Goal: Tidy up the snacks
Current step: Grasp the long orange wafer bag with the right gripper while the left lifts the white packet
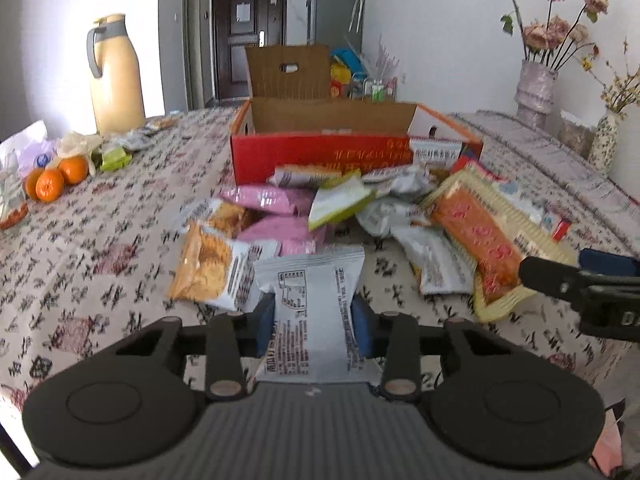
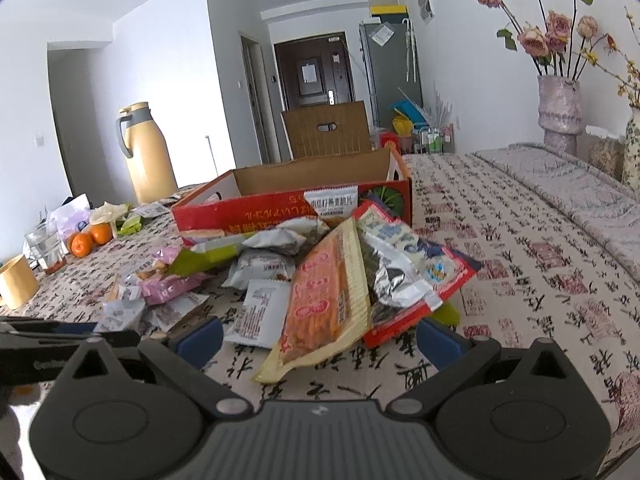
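My left gripper [image 1: 314,320] is shut on a white snack packet [image 1: 312,300] and holds it above the tablecloth, in front of the snack pile [image 1: 320,216]. An open red cardboard box [image 1: 340,152] stands behind the pile; it also shows in the right wrist view [image 2: 256,212]. My right gripper [image 2: 318,336] is open and empty, its blue pads either side of a long orange and yellow packet [image 2: 324,312]. A red and blue packet [image 2: 420,268] and white packets [image 2: 260,312] lie beside it. The right gripper's tip [image 1: 560,280] shows in the left wrist view.
A yellow thermos jug [image 1: 114,80] and oranges [image 1: 56,180] sit at the far left. A yellow mug [image 2: 16,284] and a glass [image 2: 44,248] stand at the left. Flower vases [image 2: 560,108] stand at the right by the wall. A patterned cloth [image 2: 540,280] covers the table.
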`<state>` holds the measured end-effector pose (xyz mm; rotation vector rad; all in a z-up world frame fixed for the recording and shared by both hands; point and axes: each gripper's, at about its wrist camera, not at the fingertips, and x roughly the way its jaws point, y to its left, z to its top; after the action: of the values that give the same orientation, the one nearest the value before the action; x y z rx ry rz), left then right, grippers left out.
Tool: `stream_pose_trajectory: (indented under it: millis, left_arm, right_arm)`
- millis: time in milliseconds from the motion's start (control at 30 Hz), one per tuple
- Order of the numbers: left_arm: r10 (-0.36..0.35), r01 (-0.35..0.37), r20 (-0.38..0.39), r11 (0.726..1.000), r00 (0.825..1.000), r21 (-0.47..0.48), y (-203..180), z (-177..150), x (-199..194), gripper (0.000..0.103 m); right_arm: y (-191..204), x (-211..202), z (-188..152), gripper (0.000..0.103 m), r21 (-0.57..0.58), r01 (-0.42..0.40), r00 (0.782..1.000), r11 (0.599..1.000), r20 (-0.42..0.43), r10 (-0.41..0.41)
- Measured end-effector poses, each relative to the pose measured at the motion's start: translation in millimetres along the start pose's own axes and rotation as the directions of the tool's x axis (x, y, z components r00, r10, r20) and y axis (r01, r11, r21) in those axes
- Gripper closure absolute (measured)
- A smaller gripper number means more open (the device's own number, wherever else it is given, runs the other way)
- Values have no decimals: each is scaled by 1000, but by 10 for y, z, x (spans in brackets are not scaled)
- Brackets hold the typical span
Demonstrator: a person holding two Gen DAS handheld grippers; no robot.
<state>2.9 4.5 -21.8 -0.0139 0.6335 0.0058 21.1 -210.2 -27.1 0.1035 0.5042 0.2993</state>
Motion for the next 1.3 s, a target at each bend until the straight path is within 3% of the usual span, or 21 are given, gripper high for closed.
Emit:
stream_pose_trajectory:
  millis: [233, 433, 567, 700, 967, 1300]
  left_arm:
    - [-8, 7, 45, 1000, 999, 3, -11, 170, -22, 63]
    - [-17, 17, 53, 1000, 998, 4, -6, 252, 46, 63]
    - [-23, 23, 51, 1000, 998, 2, 14, 287, 96, 63]
    - [-29, 29, 56, 1000, 998, -1, 33, 333, 124, 62]
    - [-39, 39, 74, 999, 997, -4, 78, 439, 156, 63]
    - [-61, 61, 96, 998, 994, -1, 88, 562, 173, 63]
  right_arm:
    - [-80, 219, 158, 25, 10, 12, 1000, 1000, -6, -12]
    - [-83, 512, 228, 46, 18, -45, 994, 999, -99, 47]
    - [15, 576, 240, 57, -14, -65, 993, 998, -103, 63]
    - [123, 629, 307, 62, -71, -72, 993, 995, -96, 65]
    - [309, 827, 325, 72, -167, -51, 987, 985, -160, 23]
    - [162, 722, 387, 86, -79, -64, 988, 995, -147, 51]
